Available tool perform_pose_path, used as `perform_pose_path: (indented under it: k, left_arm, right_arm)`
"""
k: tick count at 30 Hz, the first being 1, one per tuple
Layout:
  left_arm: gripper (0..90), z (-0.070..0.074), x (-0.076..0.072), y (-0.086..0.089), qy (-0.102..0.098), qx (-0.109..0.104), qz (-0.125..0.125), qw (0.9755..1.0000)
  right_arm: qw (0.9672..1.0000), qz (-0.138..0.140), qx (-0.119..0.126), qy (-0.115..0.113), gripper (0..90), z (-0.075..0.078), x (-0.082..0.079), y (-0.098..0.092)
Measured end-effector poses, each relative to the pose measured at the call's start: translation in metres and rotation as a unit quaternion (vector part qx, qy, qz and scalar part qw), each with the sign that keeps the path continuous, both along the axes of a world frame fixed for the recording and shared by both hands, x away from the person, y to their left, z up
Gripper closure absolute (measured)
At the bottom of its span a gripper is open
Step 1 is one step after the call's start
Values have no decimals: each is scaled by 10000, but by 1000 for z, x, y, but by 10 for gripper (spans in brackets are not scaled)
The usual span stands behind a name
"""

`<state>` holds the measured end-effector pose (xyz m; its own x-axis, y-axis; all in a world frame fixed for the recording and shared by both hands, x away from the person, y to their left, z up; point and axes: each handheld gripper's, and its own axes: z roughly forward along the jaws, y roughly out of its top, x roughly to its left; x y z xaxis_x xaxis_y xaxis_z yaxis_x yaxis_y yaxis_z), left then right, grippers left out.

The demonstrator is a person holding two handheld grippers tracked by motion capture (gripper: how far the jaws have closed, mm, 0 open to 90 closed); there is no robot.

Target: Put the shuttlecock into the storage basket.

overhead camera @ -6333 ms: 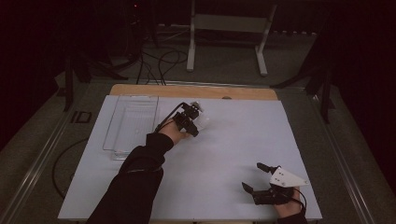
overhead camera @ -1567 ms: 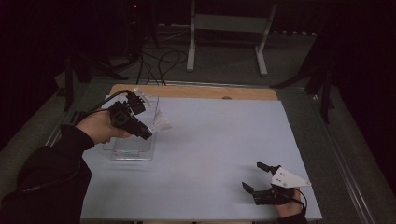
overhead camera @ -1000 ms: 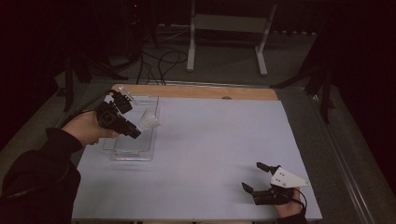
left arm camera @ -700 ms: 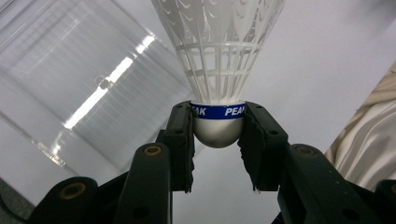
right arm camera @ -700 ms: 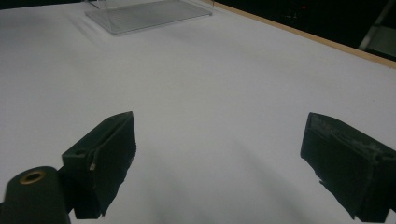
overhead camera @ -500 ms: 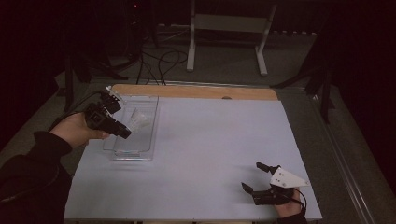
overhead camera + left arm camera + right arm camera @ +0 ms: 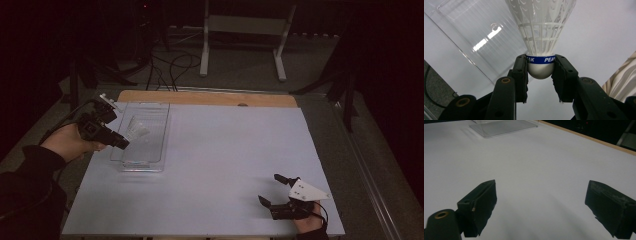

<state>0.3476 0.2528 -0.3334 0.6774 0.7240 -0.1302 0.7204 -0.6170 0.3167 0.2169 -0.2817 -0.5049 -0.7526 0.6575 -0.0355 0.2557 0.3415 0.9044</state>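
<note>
Shuttlecock [image 7: 540,37] was clamped by its rounded white cork, just under the blue band, between the two black pads of the left hand-held gripper [image 7: 540,75] — feathers fanning away from the jaws. From the high view it sat at the tip of that left hand-held gripper [image 7: 120,142], over the left wall of the clear plastic tray [image 7: 150,165] that lay on the white table [image 7: 235,160], not yet down inside it.

My judgement was that the step in hand was setting the shuttlecock into the tray. To do that well, the grip needed to stay on the cork alone (the feather skirt would crush or splay under any pinch), and the hand needed to clear the tray's left wall before dipping. The skirt stuck out well past the jaws, so it was the part most likely to catch the rim; leading with it over the tray's floor, then lowering until the shuttlecock rested — and only then opening — seemed the safe order. Dropping it from above risked a bounce or roll.

The right hand-held gripper [image 7: 280,192] rested on the table at the near right, jaws spread wide with nothing between them.
</note>
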Motion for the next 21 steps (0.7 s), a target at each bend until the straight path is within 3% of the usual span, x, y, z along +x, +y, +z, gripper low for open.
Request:
perform_pose_path:
  k: [10, 21]
  left_arm:
    - [664, -11, 3, 10, 12, 59, 184, 9998]
    - [663, -25, 6, 22, -38, -42, 312, 9995]
  right_arm:
    - [10000, 0, 10, 11, 105, 0, 0, 0]
    - [10000, 7, -7, 33, 105, -1, 0, 0]
